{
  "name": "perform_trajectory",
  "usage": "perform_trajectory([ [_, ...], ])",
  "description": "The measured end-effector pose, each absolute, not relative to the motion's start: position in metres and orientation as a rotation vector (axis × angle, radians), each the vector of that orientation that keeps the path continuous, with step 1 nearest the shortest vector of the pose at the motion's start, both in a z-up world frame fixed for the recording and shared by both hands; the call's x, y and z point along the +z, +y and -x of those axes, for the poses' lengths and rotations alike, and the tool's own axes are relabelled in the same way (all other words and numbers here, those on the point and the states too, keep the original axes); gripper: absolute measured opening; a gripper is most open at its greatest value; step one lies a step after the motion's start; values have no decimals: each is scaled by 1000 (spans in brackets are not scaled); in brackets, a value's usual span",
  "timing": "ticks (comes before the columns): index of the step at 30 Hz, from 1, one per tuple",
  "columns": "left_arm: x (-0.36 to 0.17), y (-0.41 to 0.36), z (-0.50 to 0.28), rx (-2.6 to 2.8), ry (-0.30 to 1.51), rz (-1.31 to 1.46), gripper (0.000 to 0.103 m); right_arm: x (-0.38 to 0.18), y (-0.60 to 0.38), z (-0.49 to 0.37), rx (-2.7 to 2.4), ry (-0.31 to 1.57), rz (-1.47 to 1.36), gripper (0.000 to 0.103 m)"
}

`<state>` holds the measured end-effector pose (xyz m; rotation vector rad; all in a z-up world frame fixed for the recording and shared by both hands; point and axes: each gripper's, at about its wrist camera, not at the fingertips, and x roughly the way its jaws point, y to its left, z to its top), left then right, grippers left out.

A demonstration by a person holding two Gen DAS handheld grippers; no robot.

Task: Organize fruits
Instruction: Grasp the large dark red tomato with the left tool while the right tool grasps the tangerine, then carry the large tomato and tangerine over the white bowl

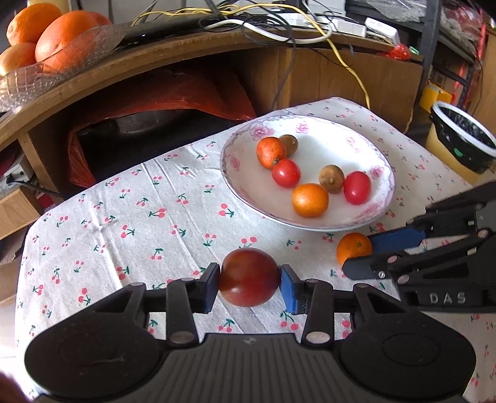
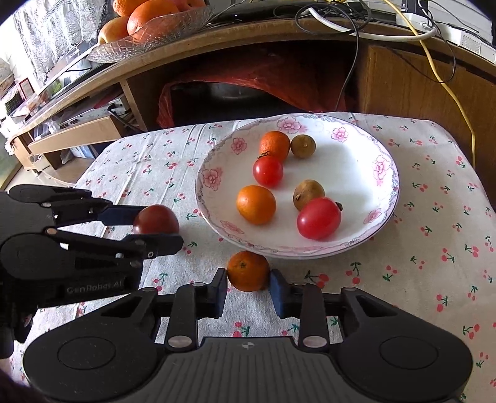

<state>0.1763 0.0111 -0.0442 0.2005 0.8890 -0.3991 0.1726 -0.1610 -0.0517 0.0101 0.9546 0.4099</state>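
Note:
A dark red tomato (image 1: 249, 276) sits low over the cherry-print cloth, and my left gripper (image 1: 249, 279) is shut on it, both blue pads pressing its sides. The right wrist view shows the same tomato (image 2: 156, 219) in the left gripper (image 2: 156, 229). My right gripper (image 2: 248, 280) is shut on a small orange (image 2: 248, 270) just in front of the flowered plate (image 2: 341, 173). From the left wrist view this orange (image 1: 353, 248) lies between the right gripper's (image 1: 359, 254) fingers. The plate (image 1: 325, 148) holds two small oranges, two red tomatoes and two brown fruits.
A glass bowl of large oranges (image 1: 46, 46) stands on the wooden shelf behind the table. Cables (image 1: 279, 24) lie along that shelf. A bin with a black liner (image 1: 462, 139) stands at the right. Bare cloth (image 1: 108, 232) stretches left of the plate.

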Motion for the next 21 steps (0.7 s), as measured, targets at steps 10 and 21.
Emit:
perform_trajectory([
  [10, -41, 17, -148, -464, 920, -219, 49, -46, -176, -155, 392, 966, 25, 25],
  [21, -39, 3, -131, -524, 930, -266, 49, -47, -175, -134, 392, 978, 94, 25],
])
